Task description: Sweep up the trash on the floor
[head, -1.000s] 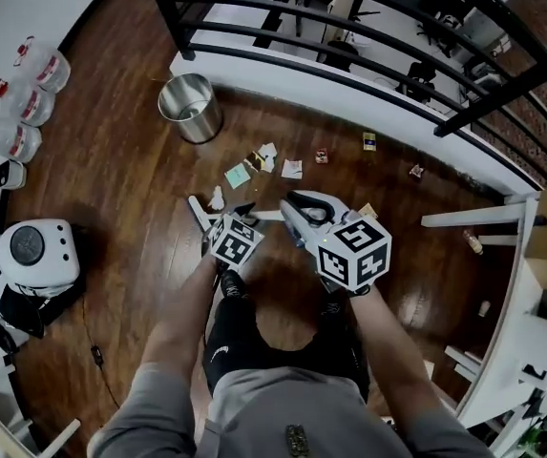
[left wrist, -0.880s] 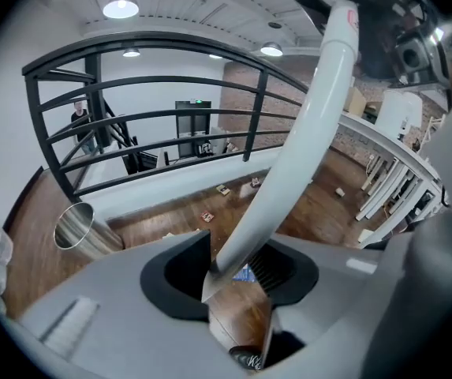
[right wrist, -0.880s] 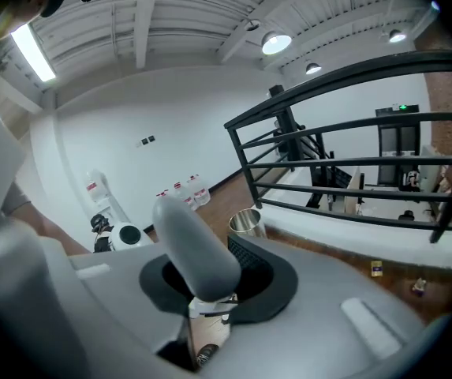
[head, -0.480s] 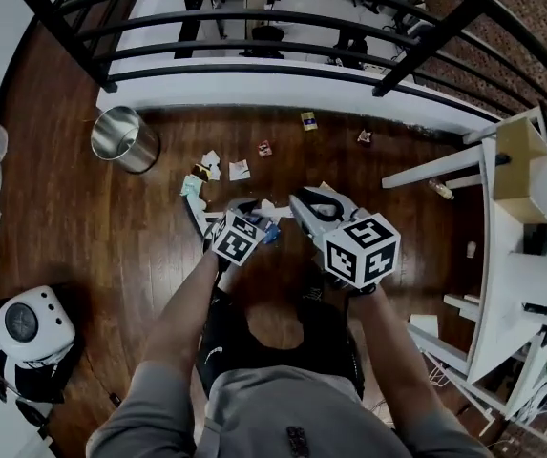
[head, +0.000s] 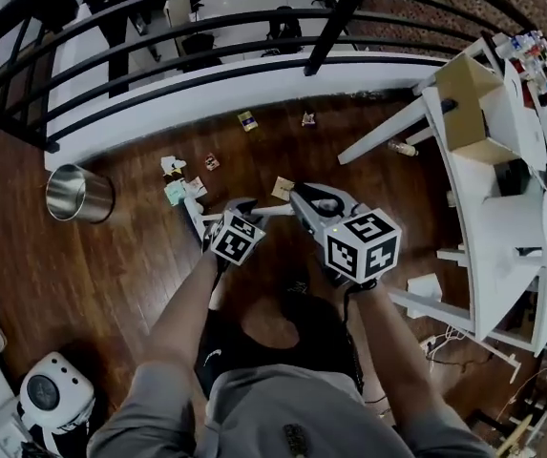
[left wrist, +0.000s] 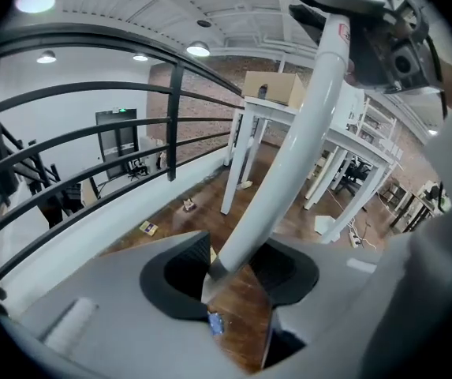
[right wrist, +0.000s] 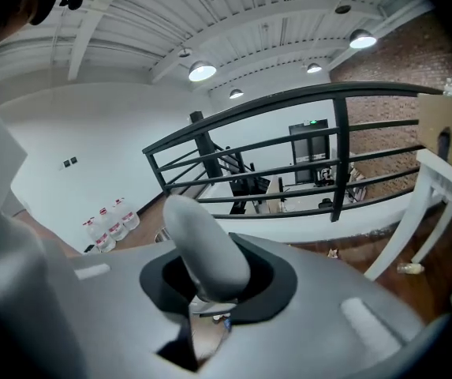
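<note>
A white broom handle (left wrist: 289, 148) runs between both grippers; its head is hidden. My left gripper (head: 235, 210) is shut on the handle low down, and the handle crosses its jaws (left wrist: 233, 267) at a slant. My right gripper (head: 306, 203) is shut on the handle's rounded top end (right wrist: 206, 251). Scraps of trash (head: 173, 175) lie on the dark wooden floor ahead and to the left. More trash includes a yellow packet (head: 246, 119), a small piece (head: 307, 118) by the white kerb and a tan scrap (head: 283, 187) just beyond the grippers. A blue scrap (left wrist: 214, 323) shows below the left jaws.
A steel bin (head: 77, 194) stands at the left. A white table (head: 483, 189) with a cardboard box (head: 473, 103) fills the right, its legs (left wrist: 237, 164) reaching the floor ahead. A black railing (head: 206, 27) on a white kerb closes the far side. A white appliance (head: 53, 389) sits at the bottom left.
The head view has swung to the right: the bin and the trash slid to the left and the white table came in. Both grippers kept their hold on the handle.
</note>
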{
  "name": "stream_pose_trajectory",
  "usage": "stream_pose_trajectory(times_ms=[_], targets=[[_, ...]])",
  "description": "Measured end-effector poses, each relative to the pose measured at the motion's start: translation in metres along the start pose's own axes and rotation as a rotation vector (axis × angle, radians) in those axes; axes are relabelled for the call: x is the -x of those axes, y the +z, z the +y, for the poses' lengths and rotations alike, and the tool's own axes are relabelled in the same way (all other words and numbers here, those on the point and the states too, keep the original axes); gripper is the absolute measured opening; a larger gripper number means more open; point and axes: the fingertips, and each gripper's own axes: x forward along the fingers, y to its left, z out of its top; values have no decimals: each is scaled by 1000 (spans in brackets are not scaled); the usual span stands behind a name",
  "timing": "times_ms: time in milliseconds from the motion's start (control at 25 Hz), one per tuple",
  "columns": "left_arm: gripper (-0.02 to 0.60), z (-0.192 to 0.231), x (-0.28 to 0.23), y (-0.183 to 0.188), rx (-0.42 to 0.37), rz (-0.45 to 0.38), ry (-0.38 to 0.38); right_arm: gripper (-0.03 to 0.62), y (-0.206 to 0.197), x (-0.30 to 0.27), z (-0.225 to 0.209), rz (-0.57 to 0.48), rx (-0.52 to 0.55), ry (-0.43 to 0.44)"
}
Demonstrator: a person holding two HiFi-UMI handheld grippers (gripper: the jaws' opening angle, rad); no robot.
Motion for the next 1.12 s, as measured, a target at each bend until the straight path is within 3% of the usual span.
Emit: stream_pose_trajectory(times_ms=[400, 760, 920, 1120], targets=[[144, -37, -35, 47, -108, 71, -79, 58, 11, 46, -65, -99, -130, -67], [133, -105, -77, 160, -231, 27, -112, 58, 61, 145, -137, -229, -116, -115], [130, -139, -109, 200, -251, 27, -125, 60, 70, 182, -174, -246, -96, -132], [129, -184, -136, 236, -275, 8, -188, 60, 74, 228, -214, -273, -116, -214]])
